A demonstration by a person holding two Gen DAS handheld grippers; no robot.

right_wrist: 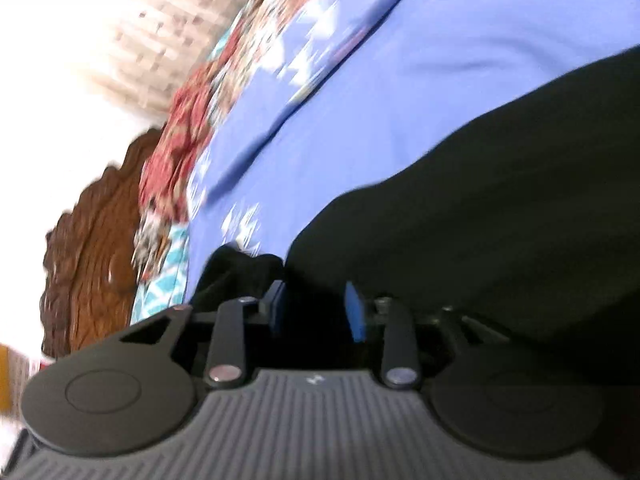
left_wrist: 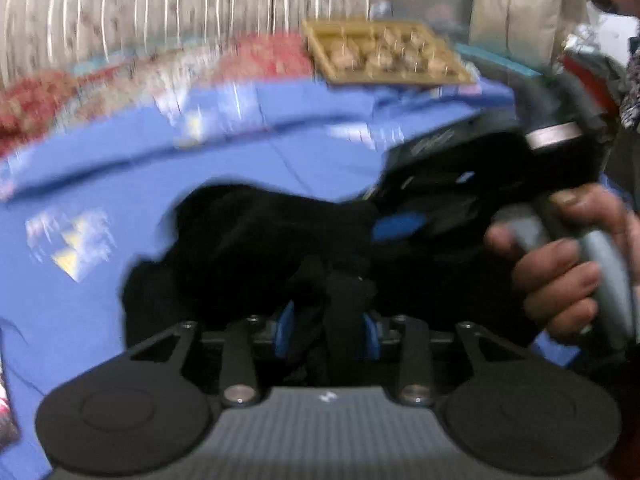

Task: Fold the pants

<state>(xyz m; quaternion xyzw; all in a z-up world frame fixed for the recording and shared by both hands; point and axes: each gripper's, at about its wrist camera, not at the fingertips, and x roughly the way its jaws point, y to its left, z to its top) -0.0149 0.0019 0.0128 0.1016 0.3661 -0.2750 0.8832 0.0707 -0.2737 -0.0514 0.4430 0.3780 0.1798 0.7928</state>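
The pants [left_wrist: 256, 248] are a black bunch lifted over the blue sheet [left_wrist: 100, 184] of the bed, not lying flat. The left gripper [left_wrist: 326, 332] is clamped on a fold of the black cloth, which passes between its blue pads. The right gripper [right_wrist: 316, 312] also has black cloth between its pads – it seems clamped on the pants too, with a broad black panel [right_wrist: 500, 220] spreading away from it. No neat fold shows yet, so I judge the work early – laying out and folding remain.
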